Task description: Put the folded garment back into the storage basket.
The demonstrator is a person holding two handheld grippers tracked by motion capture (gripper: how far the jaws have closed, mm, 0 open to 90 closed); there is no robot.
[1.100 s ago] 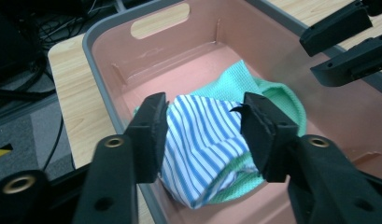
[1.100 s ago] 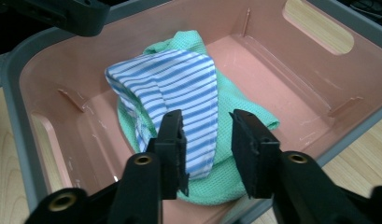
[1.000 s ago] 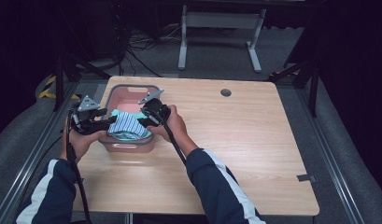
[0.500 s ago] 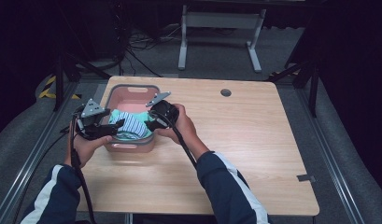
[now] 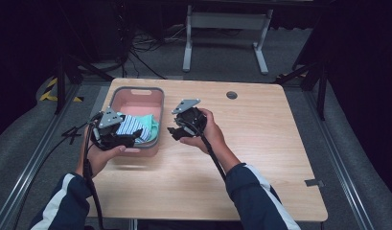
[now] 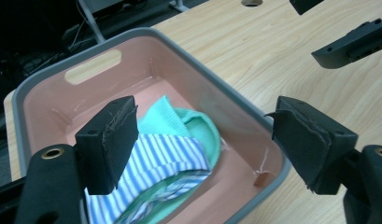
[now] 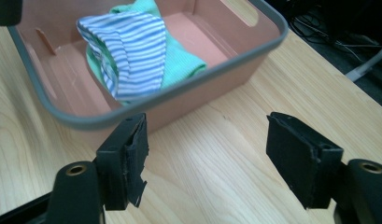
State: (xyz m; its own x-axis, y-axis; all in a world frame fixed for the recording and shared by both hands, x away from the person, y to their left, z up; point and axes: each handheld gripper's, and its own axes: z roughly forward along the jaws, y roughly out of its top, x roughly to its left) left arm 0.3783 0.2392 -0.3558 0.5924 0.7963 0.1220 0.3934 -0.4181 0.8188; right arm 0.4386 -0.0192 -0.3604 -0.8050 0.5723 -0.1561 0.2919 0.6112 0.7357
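A pink bin [image 5: 136, 96] with a grey rim stands at the table's left. In it lie a blue-and-white striped cloth [image 5: 133, 125] and a mint green cloth [image 5: 153, 127], bunched together. My left gripper [image 5: 132, 140] hovers at the bin's near left corner. Its jaws have just been opening and stand open, with the striped cloth [image 6: 156, 154] and the green cloth [image 6: 188, 123] lying loose below them. My right gripper [image 5: 174, 132] is over bare table just right of the bin [image 7: 188, 88]. Its jaws have also been opening and have nothing between them. They point at the striped cloth [image 7: 132, 51].
The wooden table [image 5: 260, 143] stretches bare to the right of the bin, with a round cable hole [image 5: 231, 95] near its far edge. A white metal stand [image 5: 222, 28] is on the floor behind. In the left gripper view the right gripper's jaws [image 6: 352, 42] show at upper right.
Both grippers have drawn back from the cloth and opened. The right one moved rightward out over the table, the left one toward the bin's near left corner. The cloth now rests in the bin.
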